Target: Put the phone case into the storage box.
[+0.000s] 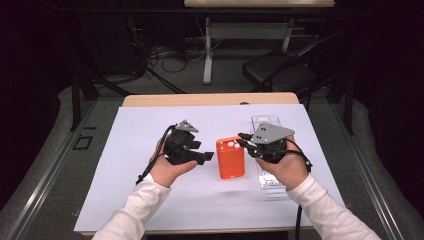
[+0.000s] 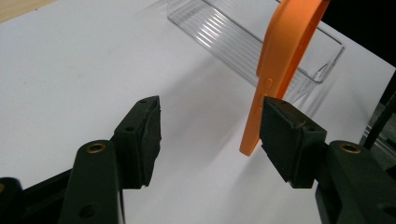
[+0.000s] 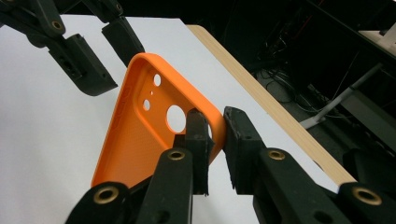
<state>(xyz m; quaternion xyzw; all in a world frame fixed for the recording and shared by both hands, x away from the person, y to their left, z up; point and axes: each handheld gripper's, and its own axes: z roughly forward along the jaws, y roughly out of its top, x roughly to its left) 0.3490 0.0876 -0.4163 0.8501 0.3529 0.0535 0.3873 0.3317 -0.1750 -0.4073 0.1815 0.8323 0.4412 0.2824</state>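
In the middle of the frame, the right gripper [image 3: 215,133] pinches the orange phone case [image 3: 140,135] by its edge. The left gripper [image 2: 210,135], fingers apart, waits just beside the case's long side.

Orange phone case [image 1: 230,158] held up over the white sheet

The case is a soft-looking orange shell with rounded corners, one large round camera hole and smaller holes beside it near one corner [image 3: 154,112]. In the right gripper view its hollow, finely textured inside faces the camera, and it stands tilted, pinched at the rim of its holed end. In the left gripper view it shows edge-on as a thin, slightly curved strip with raised side buttons [image 2: 275,70], its lower end hanging clear above the sheet. In the high view it sits between the two hands, near the table's middle.
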